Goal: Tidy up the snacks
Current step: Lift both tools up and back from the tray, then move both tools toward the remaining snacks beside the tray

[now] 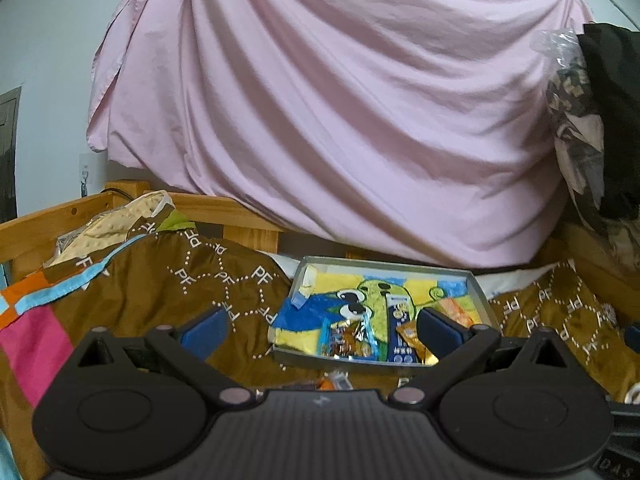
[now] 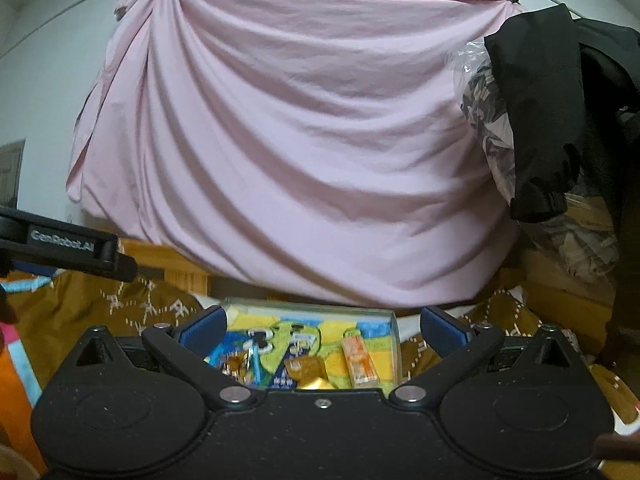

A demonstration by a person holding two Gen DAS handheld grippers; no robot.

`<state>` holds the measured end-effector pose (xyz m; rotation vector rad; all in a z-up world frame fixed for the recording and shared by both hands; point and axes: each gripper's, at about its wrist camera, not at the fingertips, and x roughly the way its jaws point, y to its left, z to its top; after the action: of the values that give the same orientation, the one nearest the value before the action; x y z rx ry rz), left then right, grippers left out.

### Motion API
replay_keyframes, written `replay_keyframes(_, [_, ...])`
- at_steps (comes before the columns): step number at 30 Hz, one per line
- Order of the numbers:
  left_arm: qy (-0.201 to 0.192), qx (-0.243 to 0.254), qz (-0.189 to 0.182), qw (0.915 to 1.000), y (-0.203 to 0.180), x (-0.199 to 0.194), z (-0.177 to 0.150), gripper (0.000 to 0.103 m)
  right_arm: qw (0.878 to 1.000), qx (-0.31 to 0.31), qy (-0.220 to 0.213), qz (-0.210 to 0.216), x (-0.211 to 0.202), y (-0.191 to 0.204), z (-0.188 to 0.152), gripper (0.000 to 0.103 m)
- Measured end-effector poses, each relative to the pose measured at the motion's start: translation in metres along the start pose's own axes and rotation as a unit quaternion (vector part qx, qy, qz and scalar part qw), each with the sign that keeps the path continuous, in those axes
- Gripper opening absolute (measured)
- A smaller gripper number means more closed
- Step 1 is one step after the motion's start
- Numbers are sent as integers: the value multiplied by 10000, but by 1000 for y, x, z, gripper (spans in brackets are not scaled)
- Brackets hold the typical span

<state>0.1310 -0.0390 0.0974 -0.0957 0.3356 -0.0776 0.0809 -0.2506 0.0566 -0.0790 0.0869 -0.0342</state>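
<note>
A shallow grey box (image 1: pixel 478 294) with a yellow, blue and green cartoon lining lies on the brown bedspread. Inside it lie several snack packs: a blue and silver packet (image 1: pixel 350 338), a dark blue pack (image 1: pixel 402 332), a gold packet (image 1: pixel 416 344) and an orange pack (image 1: pixel 456 312). My left gripper (image 1: pixel 324 330) hovers open in front of the box, nothing between its blue pads. Another small orange snack (image 1: pixel 332 382) lies just before the box, partly hidden. In the right wrist view the same box (image 2: pixel 394 326) holds the orange pack (image 2: pixel 360 360) and gold packet (image 2: pixel 310 372); my right gripper (image 2: pixel 324 330) is open and empty.
A brown patterned bedspread (image 1: pixel 160 292) covers the bed, with a wooden frame (image 1: pixel 40 224) at the left and back. A pink sheet (image 1: pixel 340 100) hangs behind. Dark clothing (image 2: pixel 540 112) hangs at the right. The left gripper's body (image 2: pixel 64 248) juts in at the right view's left edge.
</note>
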Motion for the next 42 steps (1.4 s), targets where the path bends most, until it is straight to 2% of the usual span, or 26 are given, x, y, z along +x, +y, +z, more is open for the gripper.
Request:
replay_keyframes(7, [74, 360, -101, 9993, 0, -13, -24, 103, 9997, 6, 250, 8, -19, 6, -16, 102])
replay_keyframes(12, [293, 564, -127, 9979, 0, -12, -41, 103, 9977, -32, 643, 197, -24, 13, -30, 102])
replay_keyframes(17, [482, 684, -43, 9965, 7, -8, -58, 103, 9935, 7, 1093, 308, -21, 18, -42, 102])
replay_keyframes(26, [735, 750, 76, 9944, 19, 0, -75, 103, 9857, 302, 1635, 263, -5, 14, -55, 102])
replay_keyframes(32, [872, 823, 165, 9926, 19, 1, -82, 103, 9781, 85, 2052, 351, 4, 21, -63, 102])
replay_keyframes(42, [1046, 864, 257, 9904, 21, 4, -87, 103, 9747, 1, 2183, 489, 6, 27, -65, 102])
